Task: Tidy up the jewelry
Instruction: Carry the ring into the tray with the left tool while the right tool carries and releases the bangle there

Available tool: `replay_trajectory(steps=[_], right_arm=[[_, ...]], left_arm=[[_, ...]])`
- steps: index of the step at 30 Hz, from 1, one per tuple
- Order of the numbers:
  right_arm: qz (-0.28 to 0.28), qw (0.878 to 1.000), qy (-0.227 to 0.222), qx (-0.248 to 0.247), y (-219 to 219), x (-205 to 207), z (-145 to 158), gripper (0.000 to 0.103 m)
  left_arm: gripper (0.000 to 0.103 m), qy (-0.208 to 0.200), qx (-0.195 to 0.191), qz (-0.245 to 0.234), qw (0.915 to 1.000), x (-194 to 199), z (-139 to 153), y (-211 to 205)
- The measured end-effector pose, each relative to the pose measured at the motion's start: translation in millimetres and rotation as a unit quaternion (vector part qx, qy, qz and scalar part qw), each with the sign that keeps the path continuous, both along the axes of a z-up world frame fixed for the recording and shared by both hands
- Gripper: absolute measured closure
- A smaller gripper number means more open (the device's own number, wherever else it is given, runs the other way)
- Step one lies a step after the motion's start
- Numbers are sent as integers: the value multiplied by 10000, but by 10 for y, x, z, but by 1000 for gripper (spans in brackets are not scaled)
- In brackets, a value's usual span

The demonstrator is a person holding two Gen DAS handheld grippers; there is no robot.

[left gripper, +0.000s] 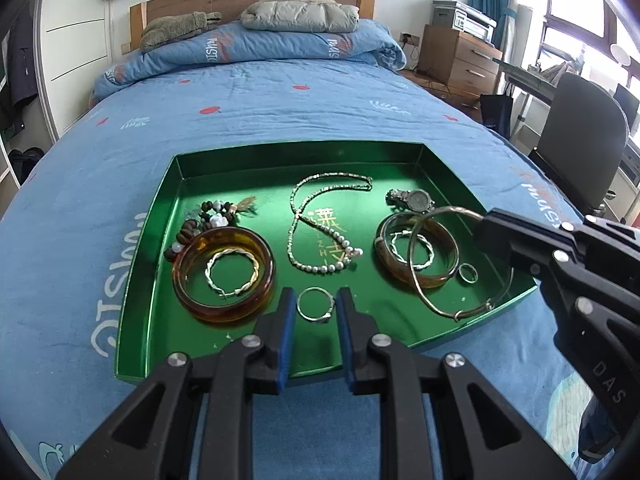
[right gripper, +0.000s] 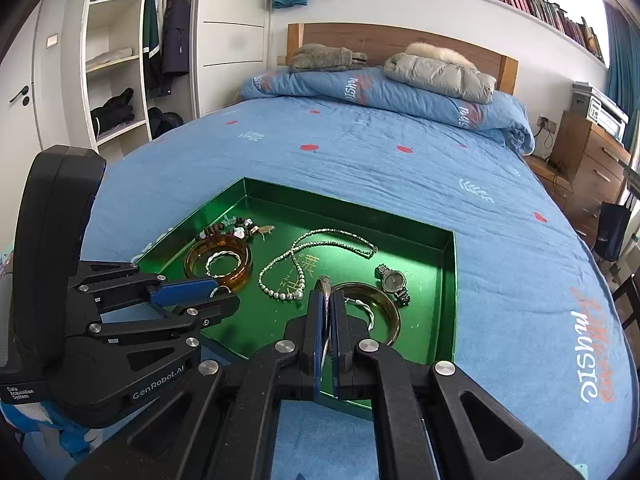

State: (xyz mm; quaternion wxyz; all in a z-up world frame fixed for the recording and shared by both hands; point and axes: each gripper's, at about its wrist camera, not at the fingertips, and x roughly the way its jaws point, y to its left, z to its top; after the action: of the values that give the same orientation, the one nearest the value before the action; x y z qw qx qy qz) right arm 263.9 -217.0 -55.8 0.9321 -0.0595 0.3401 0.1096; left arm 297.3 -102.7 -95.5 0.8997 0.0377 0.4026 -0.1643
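A green tray lies on the blue bed and holds jewelry. My left gripper is open, its blue pads either side of a small silver ring at the tray's front. My right gripper is shut on a large thin silver bangle, held tilted over the tray's right side. An amber bangle with a twisted silver bracelet inside lies left. A pearl necklace lies in the middle. A second amber bangle, a watch and a small ring lie right.
A wooden bead bracelet lies at the tray's left. Folded quilt and jackets sit at the bed's head. A dark chair and a wooden drawer unit stand to the right of the bed.
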Motion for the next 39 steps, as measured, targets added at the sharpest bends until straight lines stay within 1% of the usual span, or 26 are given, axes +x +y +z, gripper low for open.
replay_trajectory(steps=[10, 17, 21, 29, 39], right_arm=[[-144, 9985, 234, 472, -246, 95, -212, 100], [-248, 9960, 543, 659, -377, 217, -360, 99], [-283, 9947, 682, 715, -408, 259, -430, 99], [-363, 9933, 817, 726, -420, 292, -523, 99], [-382, 9935, 862, 640, -418, 281, -552, 98]], left_arm=[[84, 123, 95, 48, 9999, 103, -159, -74], [84, 224, 23, 209, 9995, 177, -218, -50], [84, 190, 63, 208, 9996, 188, -227, -56], [84, 133, 109, 212, 9996, 191, -245, -76], [83, 156, -76, 280, 9995, 190, -245, -27]])
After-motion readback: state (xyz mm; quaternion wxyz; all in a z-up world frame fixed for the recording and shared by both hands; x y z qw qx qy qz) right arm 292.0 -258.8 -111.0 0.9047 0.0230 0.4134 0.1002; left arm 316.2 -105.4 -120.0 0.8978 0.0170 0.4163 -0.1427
